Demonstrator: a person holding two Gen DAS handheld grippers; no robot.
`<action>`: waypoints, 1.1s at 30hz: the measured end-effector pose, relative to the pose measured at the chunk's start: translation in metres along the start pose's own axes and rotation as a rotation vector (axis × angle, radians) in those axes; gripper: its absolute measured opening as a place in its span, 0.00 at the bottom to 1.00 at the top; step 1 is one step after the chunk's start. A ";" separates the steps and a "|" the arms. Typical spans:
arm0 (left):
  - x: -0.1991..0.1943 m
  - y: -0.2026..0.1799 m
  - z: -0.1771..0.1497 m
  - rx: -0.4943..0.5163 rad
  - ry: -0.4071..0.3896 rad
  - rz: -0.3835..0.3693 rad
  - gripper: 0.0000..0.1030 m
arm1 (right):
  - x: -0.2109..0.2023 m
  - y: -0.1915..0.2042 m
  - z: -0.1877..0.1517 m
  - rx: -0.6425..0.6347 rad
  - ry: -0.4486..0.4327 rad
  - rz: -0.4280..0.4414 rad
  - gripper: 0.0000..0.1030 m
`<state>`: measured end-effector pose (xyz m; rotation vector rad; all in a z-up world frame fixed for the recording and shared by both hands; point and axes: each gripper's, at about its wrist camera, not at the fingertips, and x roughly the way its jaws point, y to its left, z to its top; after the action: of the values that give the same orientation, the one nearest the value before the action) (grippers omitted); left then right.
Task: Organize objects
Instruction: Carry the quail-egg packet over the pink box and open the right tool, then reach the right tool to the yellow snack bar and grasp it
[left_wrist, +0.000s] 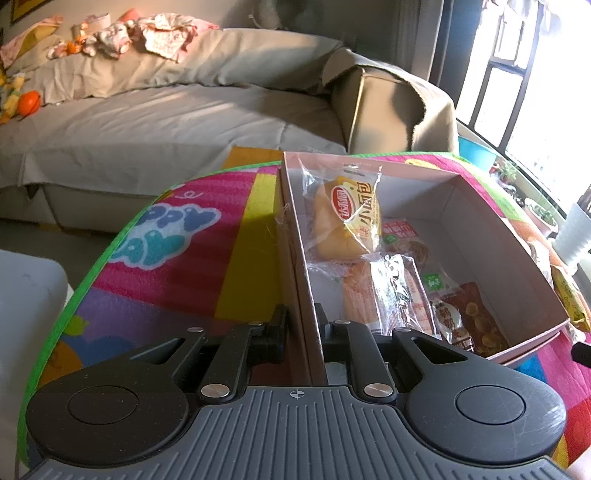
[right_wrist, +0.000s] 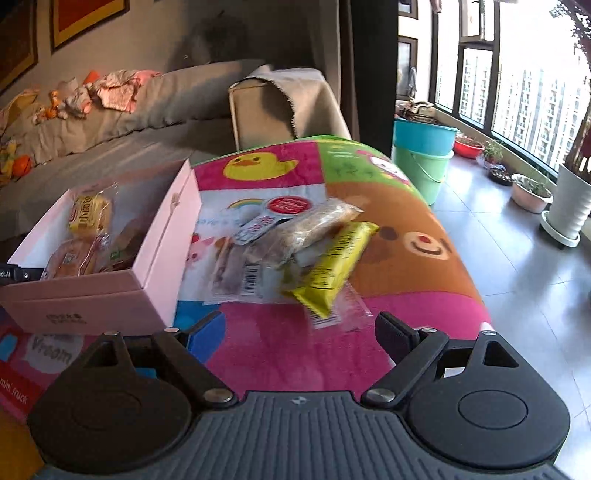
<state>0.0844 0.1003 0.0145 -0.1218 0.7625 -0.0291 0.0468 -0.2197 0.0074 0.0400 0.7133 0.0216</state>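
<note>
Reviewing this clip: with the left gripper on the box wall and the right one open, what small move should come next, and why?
Probably the right gripper eases forward and closes on the yellow snack packet. Its jaws are open and empty, the packet lies nearest on the loose pile beside the pink box, and the left gripper already clamps the box's wall.

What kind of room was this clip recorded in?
Most likely a home living room, in a high-rise flat. A covered sofa strewn with baby clothes runs behind a cartoon play mat, and tall windows look onto apartment towers. A pink box of snacks sits on the mat.
</note>
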 end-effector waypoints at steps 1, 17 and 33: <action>0.000 0.000 0.000 0.000 0.000 0.000 0.15 | -0.001 0.000 -0.001 -0.002 0.003 -0.001 0.87; -0.001 0.000 0.000 -0.003 -0.003 -0.005 0.16 | 0.007 -0.018 0.036 0.044 -0.051 0.010 0.87; -0.001 0.000 -0.001 0.001 -0.002 -0.009 0.16 | 0.044 -0.038 0.047 0.044 0.093 -0.019 0.21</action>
<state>0.0826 0.1004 0.0144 -0.1243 0.7598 -0.0383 0.1113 -0.2579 0.0120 0.0743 0.8069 -0.0108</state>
